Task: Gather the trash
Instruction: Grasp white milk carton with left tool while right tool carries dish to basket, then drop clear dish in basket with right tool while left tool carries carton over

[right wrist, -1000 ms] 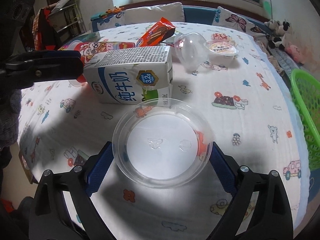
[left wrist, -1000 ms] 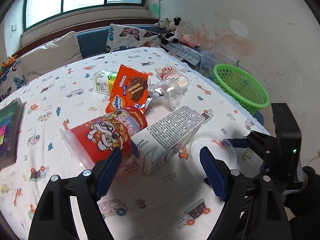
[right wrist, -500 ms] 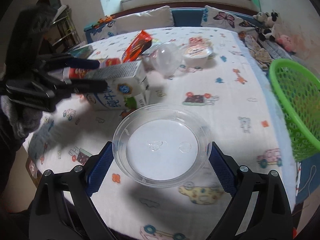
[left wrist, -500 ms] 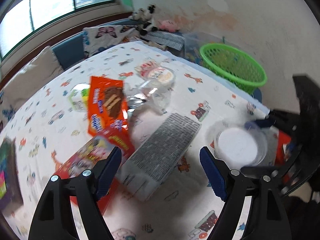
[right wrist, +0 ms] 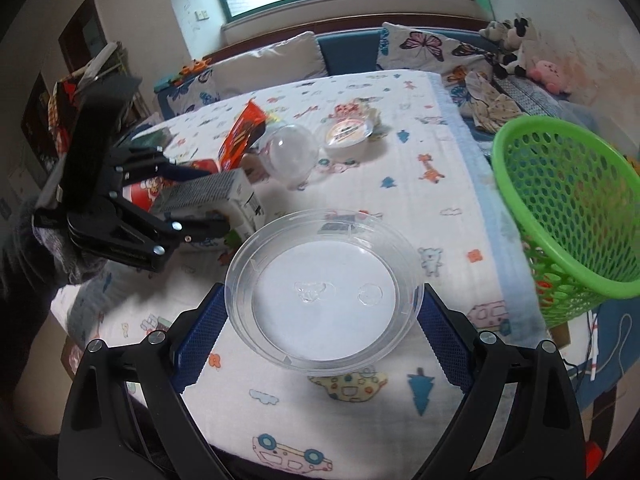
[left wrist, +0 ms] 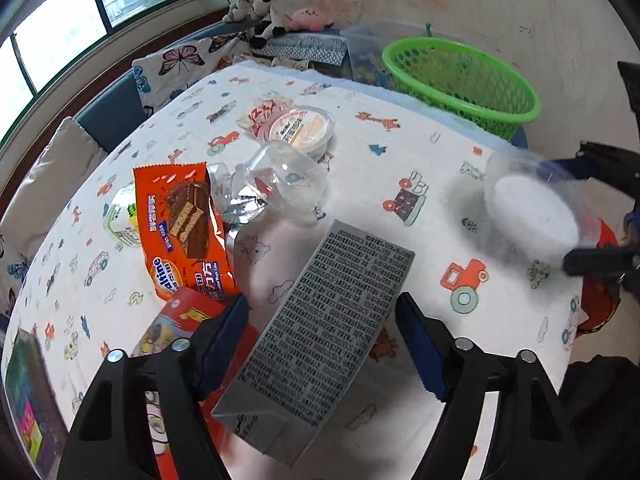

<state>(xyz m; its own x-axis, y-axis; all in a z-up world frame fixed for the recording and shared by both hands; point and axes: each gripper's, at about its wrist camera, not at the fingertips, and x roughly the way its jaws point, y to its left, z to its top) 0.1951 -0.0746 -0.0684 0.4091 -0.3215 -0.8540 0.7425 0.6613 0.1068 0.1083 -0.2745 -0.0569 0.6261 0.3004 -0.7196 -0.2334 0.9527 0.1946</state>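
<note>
A milk carton point(left wrist: 328, 328) lies on its side on the cartoon-print tablecloth point(left wrist: 400, 148). My left gripper point(left wrist: 322, 336) straddles it with jaws closing; a thin gap shows beside each pad. In the right wrist view the same carton point(right wrist: 212, 196) sits between the fingers of the left gripper point(right wrist: 206, 200). My right gripper point(right wrist: 320, 320) is shut on a clear round plastic dish point(right wrist: 324, 288), held above the table near its right edge. The left wrist view shows that dish point(left wrist: 528, 212) blurred in the right gripper point(left wrist: 558, 216).
A green mesh basket point(right wrist: 568, 208) stands off the table's right edge. On the cloth lie an orange wafer wrapper point(left wrist: 180, 220), a red printed cup point(left wrist: 180, 328), a clear plastic dome point(left wrist: 280, 184), a pudding cup point(left wrist: 300, 128) and a small carton point(left wrist: 124, 216).
My left gripper rolled and came down over the milk carton. My right gripper lifted the clear dish off the cloth and carried it toward the green basket.
</note>
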